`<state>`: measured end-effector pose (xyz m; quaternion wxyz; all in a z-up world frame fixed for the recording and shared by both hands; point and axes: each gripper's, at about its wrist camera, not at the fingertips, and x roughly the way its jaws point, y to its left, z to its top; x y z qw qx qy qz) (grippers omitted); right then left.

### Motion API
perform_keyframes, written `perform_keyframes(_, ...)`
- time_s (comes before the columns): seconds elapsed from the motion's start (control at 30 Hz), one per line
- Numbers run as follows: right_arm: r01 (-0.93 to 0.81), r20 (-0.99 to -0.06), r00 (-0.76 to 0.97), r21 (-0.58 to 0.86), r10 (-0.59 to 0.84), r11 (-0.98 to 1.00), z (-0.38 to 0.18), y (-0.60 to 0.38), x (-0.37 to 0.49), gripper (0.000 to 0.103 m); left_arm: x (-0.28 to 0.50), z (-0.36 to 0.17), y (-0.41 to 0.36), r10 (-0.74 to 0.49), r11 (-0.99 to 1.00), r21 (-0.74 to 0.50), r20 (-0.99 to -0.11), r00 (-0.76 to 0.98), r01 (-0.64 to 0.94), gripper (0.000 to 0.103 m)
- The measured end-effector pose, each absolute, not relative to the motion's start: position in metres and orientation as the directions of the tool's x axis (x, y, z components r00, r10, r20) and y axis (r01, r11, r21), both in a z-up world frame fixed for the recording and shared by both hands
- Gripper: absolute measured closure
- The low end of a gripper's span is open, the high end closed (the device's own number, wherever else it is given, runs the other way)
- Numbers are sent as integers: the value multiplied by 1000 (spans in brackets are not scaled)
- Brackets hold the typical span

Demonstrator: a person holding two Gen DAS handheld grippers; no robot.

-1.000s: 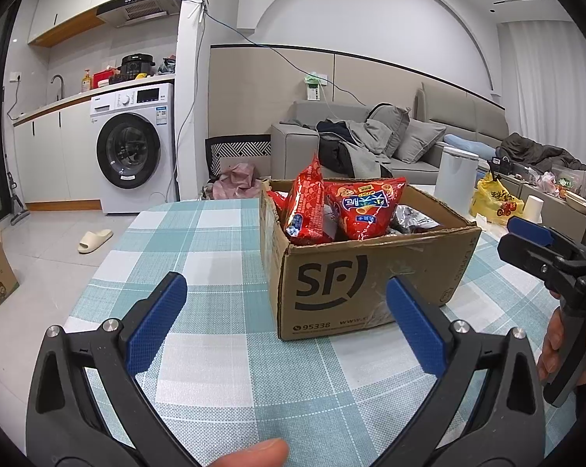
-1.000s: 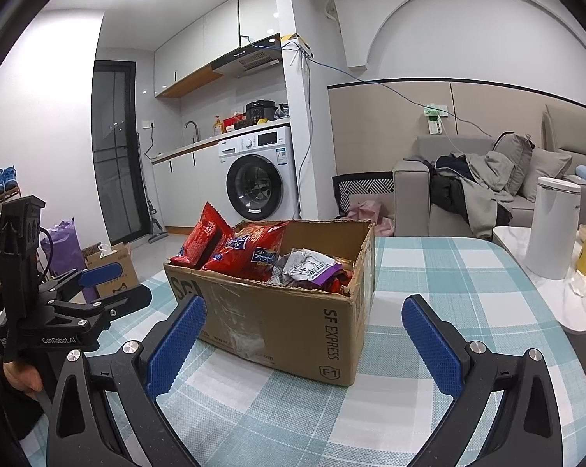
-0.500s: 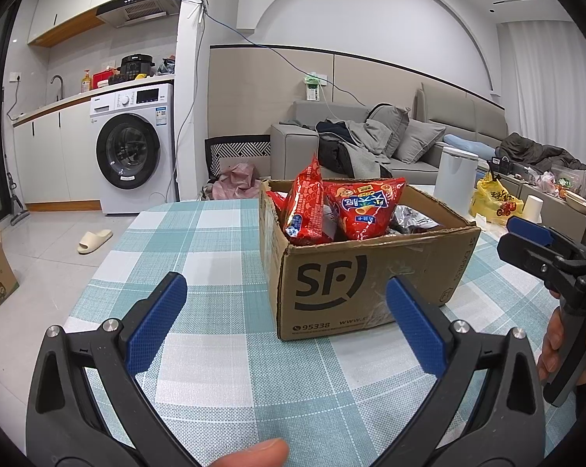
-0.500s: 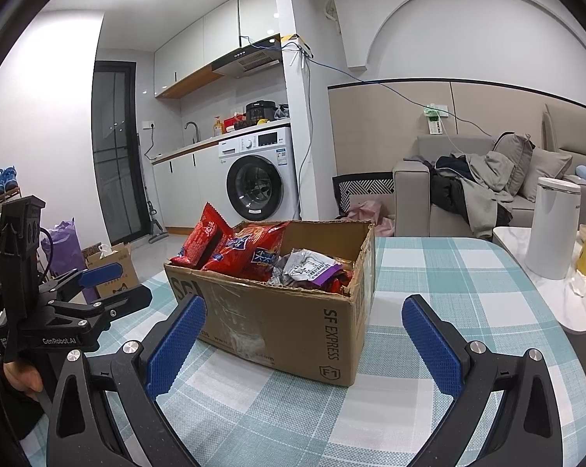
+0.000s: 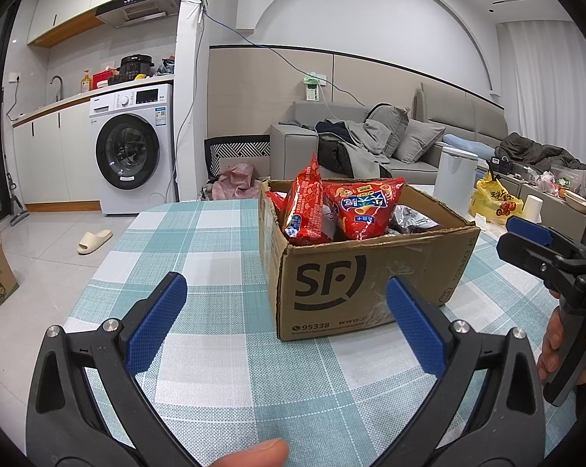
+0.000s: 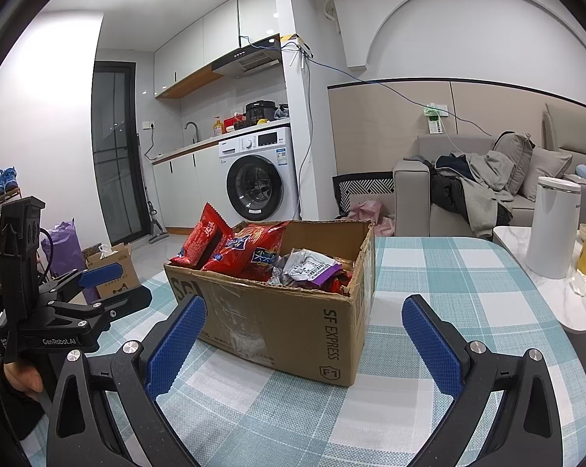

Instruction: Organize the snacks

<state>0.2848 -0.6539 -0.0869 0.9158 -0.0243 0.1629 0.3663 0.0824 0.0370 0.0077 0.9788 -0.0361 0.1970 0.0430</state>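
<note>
Cardboard box (image 5: 366,272) of snack bags (image 5: 361,210) sits ahead of both wide-open, empty tongs: left tongs (image 5: 285,311), right tongs (image 6: 304,334).

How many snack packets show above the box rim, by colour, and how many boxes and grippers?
Red packets: 2
Purple-and-silver packets: 1
Cardboard box: 1
Grippers: 2, left gripper, right gripper
Total: 6; more packets may lie hidden below.

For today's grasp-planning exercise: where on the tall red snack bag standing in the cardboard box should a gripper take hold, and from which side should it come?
Grip the tall red snack bag by its crimped top edge, coming from above. It stands upright at the near-left corner of the cardboard box, its top clear of the rim, while the walls and the neighbouring red bag shield its lower body. The flat seal would likely suit the open left gripper.
</note>
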Motion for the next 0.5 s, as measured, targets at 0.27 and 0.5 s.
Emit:
perform_keyframes(0.27,-679,-316,678,75,663,731,-87,-654,285,0,82,7,37,69,994,-54,-389,919,-97,1)
perform_keyframes(0.5,-679,-316,679,75,663,730,-87,-654,285,0,82,7,37,69,994,-54,-388,919,-97,1)
